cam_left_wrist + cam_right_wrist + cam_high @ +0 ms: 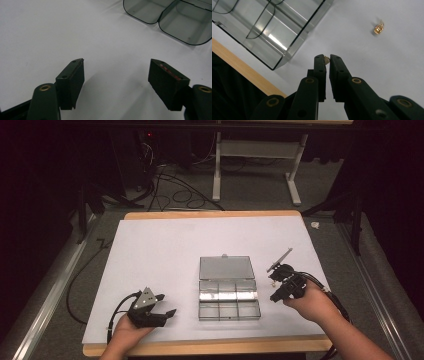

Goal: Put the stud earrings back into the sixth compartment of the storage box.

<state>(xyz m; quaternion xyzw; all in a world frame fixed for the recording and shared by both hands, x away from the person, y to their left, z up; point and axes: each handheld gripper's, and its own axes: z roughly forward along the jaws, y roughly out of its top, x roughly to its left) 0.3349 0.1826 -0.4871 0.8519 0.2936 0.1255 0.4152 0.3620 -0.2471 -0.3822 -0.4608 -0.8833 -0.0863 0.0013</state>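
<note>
1. The right gripper (327,59) has its jaws pressed together on a small gold piece (326,59), which peeks out between the tips in the right gripper view.
2. In that view the pinched piece sits just off the near corner of the clear box (287,37), apart from its wall and above the white sheet (374,62).
3. A second gold piece (378,28) lies on the sheet, well apart from the jaws and from the box.
4. In the high view the right gripper (277,282) is just right of the box (229,295), held in the person's right hand (310,302).
5. The box stands near the middle of the table (210,214), its lid (226,268) laid open flat behind the six compartments.
6. The left gripper (116,72) has its jaws spread wide, with nothing between them but bare sheet.
7. In the left gripper view two rounded box compartments (170,20) lie well ahead of the jaws, at the upper right.
8. In the high view the left gripper (162,305) rests near the table's front left, well apart from the box, in the left hand (127,332).
</note>
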